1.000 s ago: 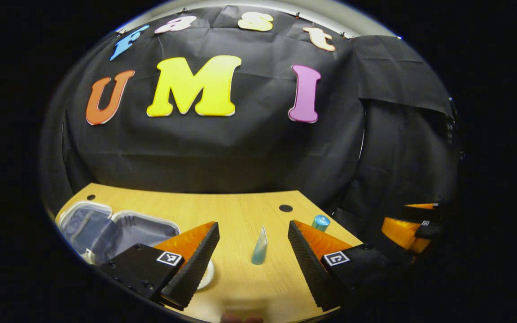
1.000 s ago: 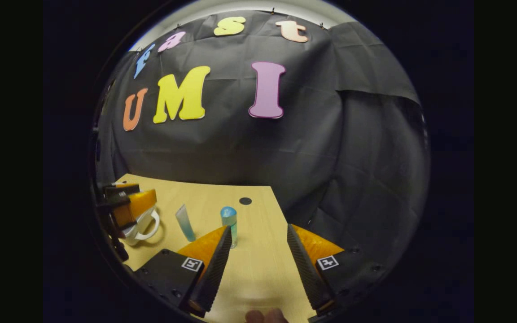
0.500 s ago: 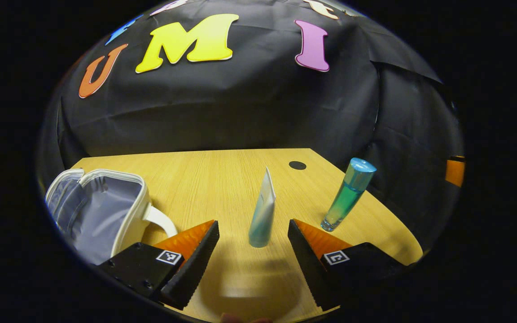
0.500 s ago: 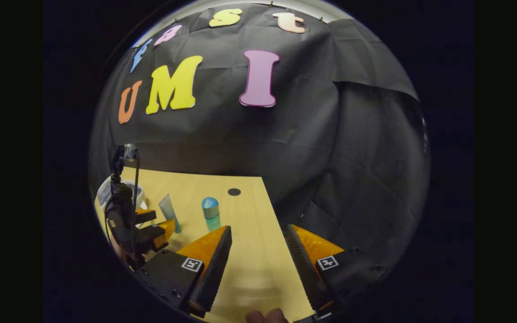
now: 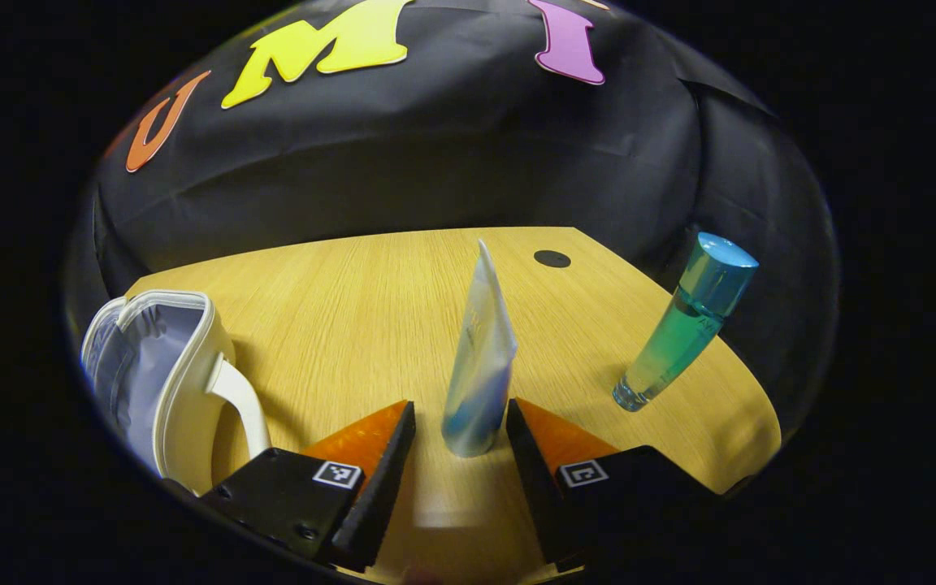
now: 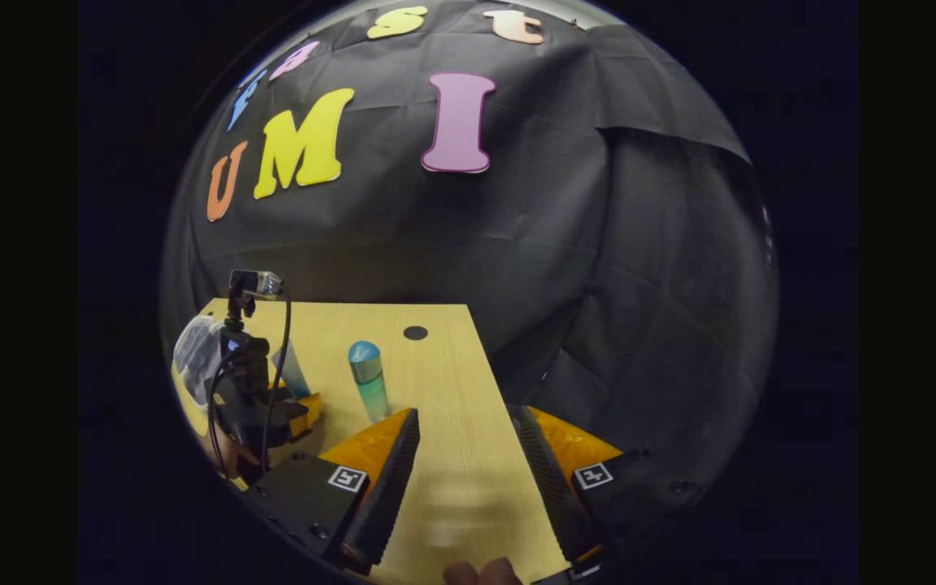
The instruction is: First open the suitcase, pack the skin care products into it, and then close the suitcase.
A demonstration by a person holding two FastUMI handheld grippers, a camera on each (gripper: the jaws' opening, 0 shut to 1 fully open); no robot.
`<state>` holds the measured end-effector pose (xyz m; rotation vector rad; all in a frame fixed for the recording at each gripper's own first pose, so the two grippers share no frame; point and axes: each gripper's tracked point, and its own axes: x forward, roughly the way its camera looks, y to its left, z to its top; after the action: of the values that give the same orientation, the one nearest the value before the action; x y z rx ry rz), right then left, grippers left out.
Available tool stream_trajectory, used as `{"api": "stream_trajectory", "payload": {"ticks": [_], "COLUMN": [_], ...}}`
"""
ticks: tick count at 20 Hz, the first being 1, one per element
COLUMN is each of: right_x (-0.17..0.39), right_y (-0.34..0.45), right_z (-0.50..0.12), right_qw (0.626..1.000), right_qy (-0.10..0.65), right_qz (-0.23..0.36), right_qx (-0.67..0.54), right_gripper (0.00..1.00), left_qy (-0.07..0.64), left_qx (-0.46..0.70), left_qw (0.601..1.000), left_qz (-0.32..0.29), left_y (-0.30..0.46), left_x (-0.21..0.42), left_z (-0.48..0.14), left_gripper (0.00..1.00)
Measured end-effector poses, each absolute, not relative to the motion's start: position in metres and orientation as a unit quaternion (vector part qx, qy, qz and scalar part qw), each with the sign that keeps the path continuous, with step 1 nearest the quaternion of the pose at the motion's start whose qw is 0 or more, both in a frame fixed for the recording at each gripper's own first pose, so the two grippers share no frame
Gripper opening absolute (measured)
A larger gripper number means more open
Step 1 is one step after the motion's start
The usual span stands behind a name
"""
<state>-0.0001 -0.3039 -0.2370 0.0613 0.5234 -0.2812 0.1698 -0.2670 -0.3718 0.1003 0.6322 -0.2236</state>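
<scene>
A pale tube (image 5: pixel 480 357) with a blue cap stands cap-down on the wooden table (image 5: pixel 354 309). My left gripper (image 5: pixel 458 406) straddles its base, fingers narrowed: the right one is at the tube, and a small gap shows at the left one. The small white suitcase (image 5: pixel 167 374) lies open at the left, its grey lining showing. A teal bottle (image 5: pixel 679 325) with a blue cap stands upright to the right. In the right gripper view, my right gripper (image 6: pixel 465 414) hangs open over the table, right of the bottle (image 6: pixel 369 382), holding nothing. The left gripper (image 6: pixel 277 410) is at the tube (image 6: pixel 292 374).
A round black hole (image 5: pixel 552 258) sits in the tabletop behind the tube. The table's right edge (image 6: pixel 488 382) runs close beside my right gripper. Black cloth walls stand behind the table. Bare wood lies between suitcase and tube.
My left gripper has come forward and down onto the tube, and its fingers have narrowed around the base. The right gripper has hardly moved.
</scene>
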Motion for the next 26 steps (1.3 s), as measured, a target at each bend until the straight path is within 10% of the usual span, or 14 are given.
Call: {"api": "stream_trajectory", "payload": {"ticks": [5,14,26], "right_x": [0.0,0.045,0.123], "right_y": [-0.304,-0.241,-0.201], "right_z": [-0.249,-0.284,-0.38], "right_qw": [0.952,0.959,0.93], "right_qy": [0.272,0.281,0.348], "right_qz": [-0.134,-0.008,0.003], "right_qx": [0.036,0.042,0.116], "right_gripper": [0.72,0.74,0.74], "left_qy": [0.319,0.321,0.296], "left_qx": [0.07,0.033,-0.013], "left_qw": [0.937,0.934,0.953], "left_qz": [-0.124,-0.153,-0.059], "left_y": [-0.267,-0.256,-0.175], "left_x": [0.171,0.126,0.091], "left_z": [-0.377,-0.312,-0.228], "left_gripper": [0.42,0.4,0.4]}}
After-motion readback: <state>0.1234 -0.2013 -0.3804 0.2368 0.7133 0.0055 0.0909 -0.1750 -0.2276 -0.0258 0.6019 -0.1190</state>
